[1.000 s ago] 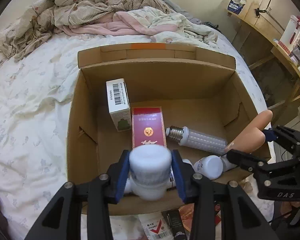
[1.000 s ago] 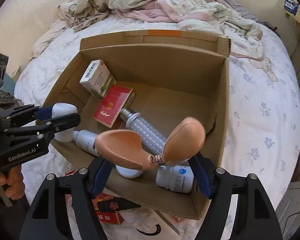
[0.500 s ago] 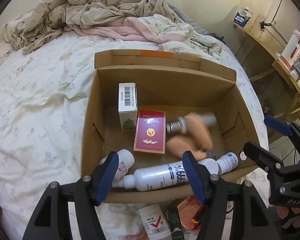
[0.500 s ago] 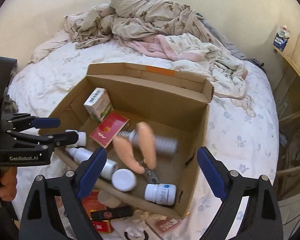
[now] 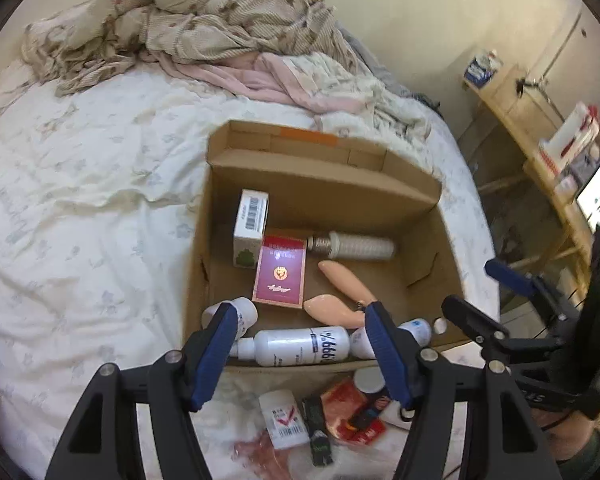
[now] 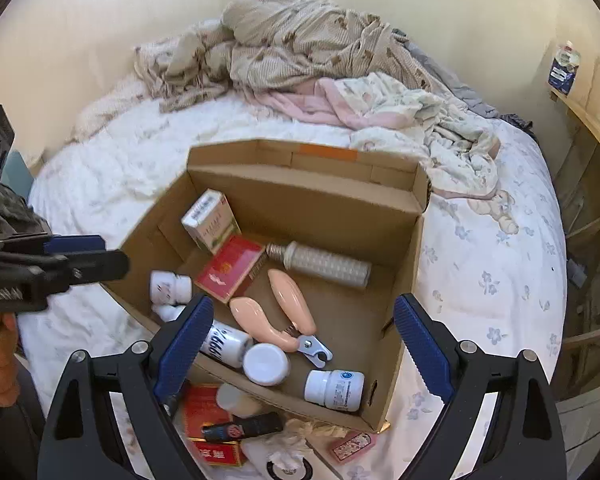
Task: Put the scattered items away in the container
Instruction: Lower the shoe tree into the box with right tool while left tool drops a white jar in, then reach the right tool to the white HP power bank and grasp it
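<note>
Over the cardboard box [image 6: 308,196] on the bed, both my grippers have let go: left gripper [image 5: 300,344] and right gripper [image 6: 304,344] hang with fingers spread, empty. White bottle [image 5: 300,346] and pink clippers [image 6: 284,312] now lie inside; more clutter [image 6: 228,424] waits outside the near wall.

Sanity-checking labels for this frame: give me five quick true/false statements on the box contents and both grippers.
1. The cardboard box sits on the bed. True.
2. The right gripper holds the pink-handled clippers. False: its jaws stand open and empty; the clippers lie on the box floor.
3. The LED corn bulb lies on its side inside the box. True.
4. Every item is already in the box. False: the red packets and a dark tube lie on the bed by its near wall.
5. The left gripper is clamped on a white bottle. False: it is open, holding nothing.
</note>
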The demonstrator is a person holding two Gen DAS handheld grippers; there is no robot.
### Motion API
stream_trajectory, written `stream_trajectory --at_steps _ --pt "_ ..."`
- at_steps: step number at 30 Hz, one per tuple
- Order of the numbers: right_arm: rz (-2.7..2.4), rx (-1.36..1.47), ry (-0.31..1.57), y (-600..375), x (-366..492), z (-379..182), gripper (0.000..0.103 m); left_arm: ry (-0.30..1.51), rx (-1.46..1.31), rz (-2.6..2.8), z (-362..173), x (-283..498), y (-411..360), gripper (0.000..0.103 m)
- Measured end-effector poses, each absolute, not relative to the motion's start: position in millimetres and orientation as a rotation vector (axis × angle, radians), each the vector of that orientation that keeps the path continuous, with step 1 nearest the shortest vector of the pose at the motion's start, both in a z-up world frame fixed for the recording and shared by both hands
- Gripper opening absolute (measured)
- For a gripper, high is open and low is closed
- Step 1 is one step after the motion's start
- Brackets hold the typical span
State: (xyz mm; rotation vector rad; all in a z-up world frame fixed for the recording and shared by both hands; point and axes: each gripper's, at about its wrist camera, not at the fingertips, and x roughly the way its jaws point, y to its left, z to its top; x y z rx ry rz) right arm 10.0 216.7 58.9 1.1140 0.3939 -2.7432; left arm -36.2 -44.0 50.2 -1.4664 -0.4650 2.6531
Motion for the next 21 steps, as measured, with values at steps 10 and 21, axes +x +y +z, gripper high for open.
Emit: stream_trajectory --at_steps 10,21 --pt "-2.756 1.018 0.38 224.1 53.1 83.4 0.094 -0.362 -1.534 2.674 51.3 13.2 -41.0 0.067" --pt "-2.685 1.158 0.558 251.4 90.0 49.7 0.094 -0.34 -1.63 2.52 4.7 35.7 -28.4 0.067"
